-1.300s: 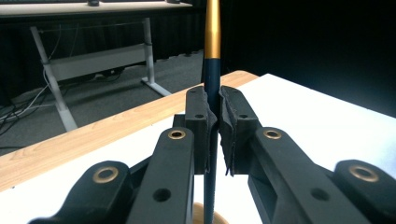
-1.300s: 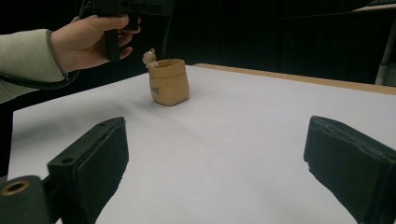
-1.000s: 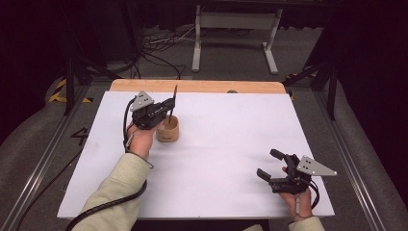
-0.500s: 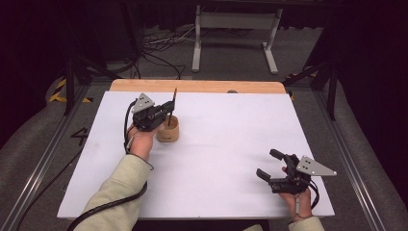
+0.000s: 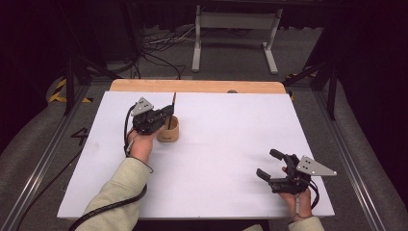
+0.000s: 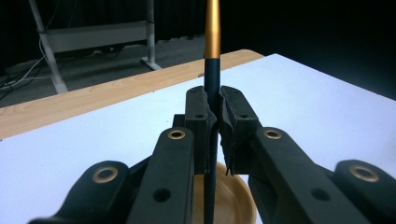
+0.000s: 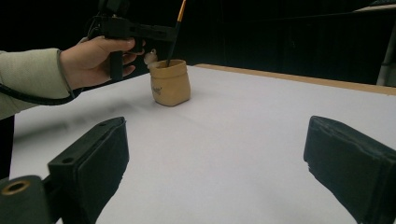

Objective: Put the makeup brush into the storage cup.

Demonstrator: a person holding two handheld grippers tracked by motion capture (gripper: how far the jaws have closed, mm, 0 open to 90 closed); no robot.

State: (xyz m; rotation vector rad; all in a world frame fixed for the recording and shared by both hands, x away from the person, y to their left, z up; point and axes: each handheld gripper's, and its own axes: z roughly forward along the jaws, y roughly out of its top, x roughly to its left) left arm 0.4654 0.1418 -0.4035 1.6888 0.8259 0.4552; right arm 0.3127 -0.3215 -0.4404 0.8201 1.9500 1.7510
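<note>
In the cup (image 5: 168,130), brush's (image 6: 212,70) tip hidden

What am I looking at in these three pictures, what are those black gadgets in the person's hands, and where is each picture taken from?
A person sits at a white-topped table and holds a hand-operated black tool in each hand. Each tool ends in two-jaw tongs and carries its own small camera.

One picture comes from a fixed camera above the table. There the left tongs are at the left and the right tongs at the lower right.

The other two pictures look out along each tool's jaws. In the left tool's view, the jaws are closed on a thin black stick with an orange upper part, standing upright in a small tan wooden cup. In the right tool's view, the jaws stand wide apart with nothing between them, and the cup and the other hand appear farther off.
</note>
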